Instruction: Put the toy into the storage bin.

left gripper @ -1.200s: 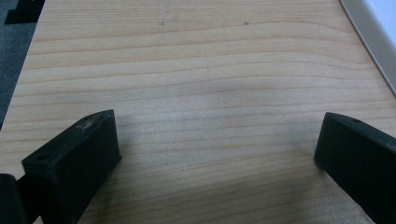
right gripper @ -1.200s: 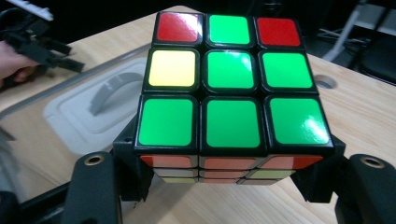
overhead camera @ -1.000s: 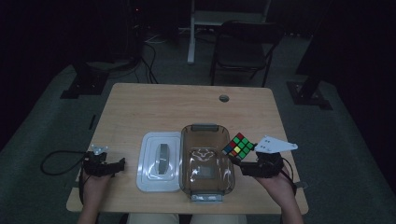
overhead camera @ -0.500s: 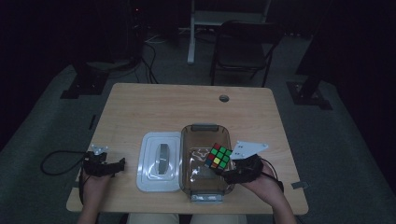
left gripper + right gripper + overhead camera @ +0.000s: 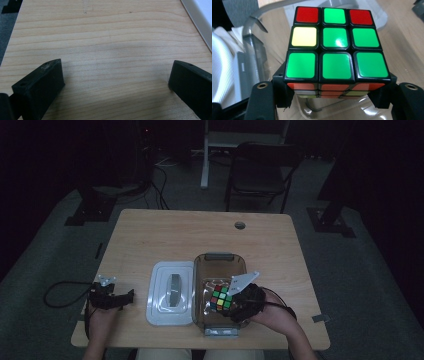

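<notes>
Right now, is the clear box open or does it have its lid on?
Open. The clear box has no lid on; its white lid lies flat on the table beside it, touching its left wall.

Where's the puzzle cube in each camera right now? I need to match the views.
High view: puzzle cube lower centre-right, over the clear container.
Left gripper view: bare table, white lid at right edge.
Right gripper view: cube centre.
Shared landmark: white lid.

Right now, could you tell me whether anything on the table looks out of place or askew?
Nothing stands out. The white lid lies flat beside the open container, and the right gripper holds the cube squarely over it.
</notes>
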